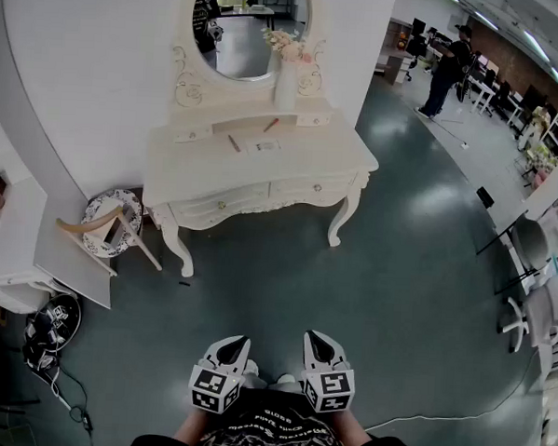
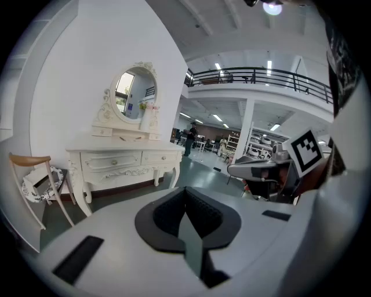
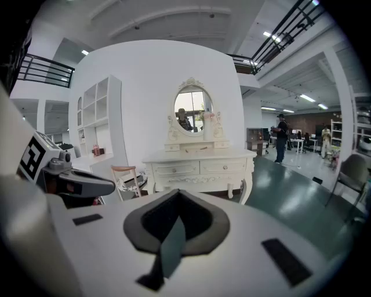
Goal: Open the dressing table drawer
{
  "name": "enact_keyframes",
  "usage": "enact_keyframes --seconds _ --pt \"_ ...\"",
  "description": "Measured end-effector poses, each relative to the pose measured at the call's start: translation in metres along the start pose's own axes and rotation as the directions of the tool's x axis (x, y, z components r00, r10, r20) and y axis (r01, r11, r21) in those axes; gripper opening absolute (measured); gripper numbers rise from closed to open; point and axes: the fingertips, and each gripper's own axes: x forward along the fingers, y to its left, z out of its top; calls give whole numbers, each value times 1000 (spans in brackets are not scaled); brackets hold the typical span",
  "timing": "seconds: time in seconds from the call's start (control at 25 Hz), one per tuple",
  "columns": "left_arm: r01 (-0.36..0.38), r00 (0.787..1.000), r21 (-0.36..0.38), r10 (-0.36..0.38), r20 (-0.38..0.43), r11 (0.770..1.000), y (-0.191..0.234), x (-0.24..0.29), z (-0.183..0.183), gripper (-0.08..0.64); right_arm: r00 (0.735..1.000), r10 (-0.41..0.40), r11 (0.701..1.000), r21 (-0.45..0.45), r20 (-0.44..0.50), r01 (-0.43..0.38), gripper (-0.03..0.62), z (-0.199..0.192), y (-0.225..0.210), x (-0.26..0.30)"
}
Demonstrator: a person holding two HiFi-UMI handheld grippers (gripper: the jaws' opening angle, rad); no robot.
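Note:
A cream dressing table [image 1: 263, 175] with an oval mirror [image 1: 247, 25] stands against the white wall, some way ahead of me. Its two front drawers [image 1: 226, 203] [image 1: 313, 188] are shut, each with a small knob. Both grippers are held close to my body, far from the table. My left gripper [image 1: 239, 345] has its jaws together with nothing in them. So does my right gripper [image 1: 316, 341]. The table also shows in the left gripper view [image 2: 124, 162] and in the right gripper view [image 3: 200, 168]. The jaws meet in a point in both views, at left gripper [image 2: 185, 191] and right gripper [image 3: 177, 194].
A wooden chair with a patterned cushion [image 1: 106, 227] stands left of the table. A white counter [image 1: 35, 242] lies further left. A vase of flowers [image 1: 289, 64] sits on the table top. A person [image 1: 448, 68] stands far off at the upper right. A cable [image 1: 437, 417] runs over the green floor.

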Motion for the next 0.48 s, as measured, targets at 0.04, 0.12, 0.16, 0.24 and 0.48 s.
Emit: enact_keyframes --seconds 0.04,0.12,0.16,0.24,0.48 --pt "0 1000 0 0 6 1000 2 1 2 15 1000 -3 1000 3 2 3 8 1 0 1" --pt "2 1000 1 -2 16 1000 6 3 5 15 1000 -11 1000 12 12 11 9 3 0 5" --pt "5 1000 0 -5 19 1000 10 4 6 15 1000 -18 1000 18 20 17 9 5 0 7" --pt "9 1000 2 -10 20 1000 19 6 8 15 999 -29 999 32 39 28 9 8 0 13" --pt "27 999 -4 -27 47 1000 43 17 22 16 996 -70 997 35 62 68 9 16 0 24"
